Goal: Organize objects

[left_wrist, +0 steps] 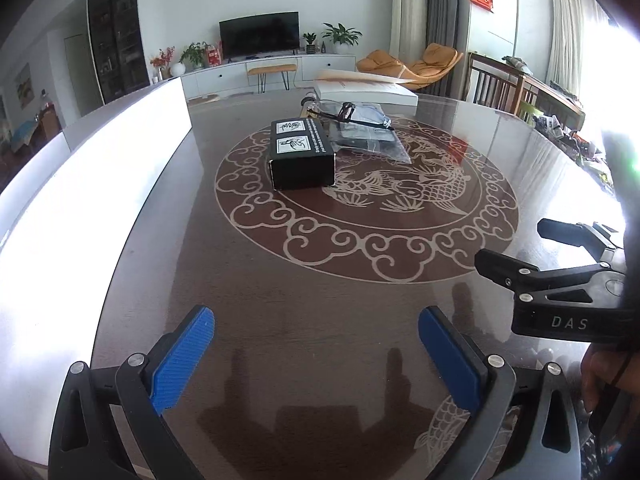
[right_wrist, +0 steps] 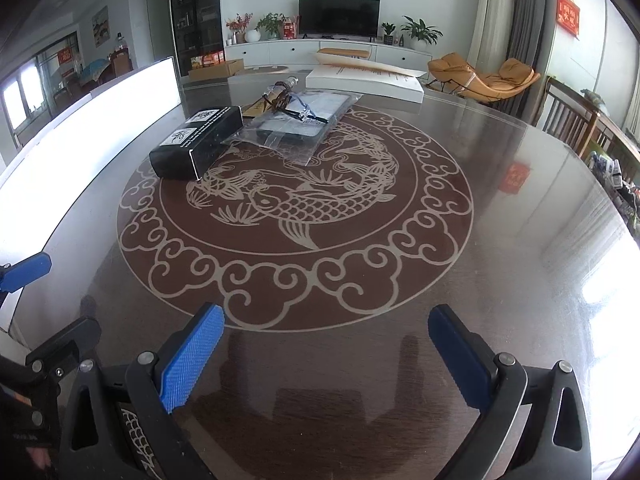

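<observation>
A black box (left_wrist: 302, 152) with two white labels lies near the middle of the dark round table (left_wrist: 320, 280); it also shows in the right wrist view (right_wrist: 196, 142). Right behind it lies a clear plastic bag (left_wrist: 370, 136) holding a dark flat item, with a dark cord on top; the bag shows in the right wrist view (right_wrist: 300, 120) too. My left gripper (left_wrist: 316, 356) is open and empty, low over the near table edge. My right gripper (right_wrist: 326, 354) is open and empty, beside it on the right (left_wrist: 516, 248).
A white flat box (left_wrist: 366, 90) with a sheet on it lies at the table's far edge. A small glass bottle (right_wrist: 286, 84) lies behind the bag. A bright white panel (left_wrist: 80, 184) runs along the left. Wooden chairs (left_wrist: 500, 88) stand at the right.
</observation>
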Demonstrator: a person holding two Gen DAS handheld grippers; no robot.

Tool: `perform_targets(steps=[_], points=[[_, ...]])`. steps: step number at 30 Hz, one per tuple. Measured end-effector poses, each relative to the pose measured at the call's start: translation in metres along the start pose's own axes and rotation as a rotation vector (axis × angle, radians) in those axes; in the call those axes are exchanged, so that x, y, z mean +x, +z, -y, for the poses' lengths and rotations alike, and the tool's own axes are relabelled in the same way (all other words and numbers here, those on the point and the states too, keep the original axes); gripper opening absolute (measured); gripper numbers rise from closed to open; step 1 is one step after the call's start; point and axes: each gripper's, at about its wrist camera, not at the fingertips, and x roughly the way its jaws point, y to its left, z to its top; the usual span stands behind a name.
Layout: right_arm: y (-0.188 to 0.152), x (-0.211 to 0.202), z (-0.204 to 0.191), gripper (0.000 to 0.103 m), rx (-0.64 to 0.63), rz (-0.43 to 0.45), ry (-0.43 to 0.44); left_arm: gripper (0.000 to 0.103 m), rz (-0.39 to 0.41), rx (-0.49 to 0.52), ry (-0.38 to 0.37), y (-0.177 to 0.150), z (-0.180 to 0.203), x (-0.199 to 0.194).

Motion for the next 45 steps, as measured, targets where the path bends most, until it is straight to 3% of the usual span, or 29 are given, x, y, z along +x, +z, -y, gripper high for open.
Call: perform_targets(steps=[7, 16, 45], points=[[-0.001, 0.012, 0.000, 0.102, 0.008, -0.051, 0.003, 0.103, -0.023, -0.020, 0.016, 0.001, -0.003, 0.010], [-0.002, 0.012, 0.001, 0.103, 0.014, -0.055, 0.013, 0.103, -0.105, -0.020, 0.031, 0.002, -0.003, 0.025], [-0.002, 0.012, 0.002, 0.103, 0.015, -0.055, 0.013, 0.103, -0.113, -0.033, 0.020, 0.002, -0.006, 0.027]])
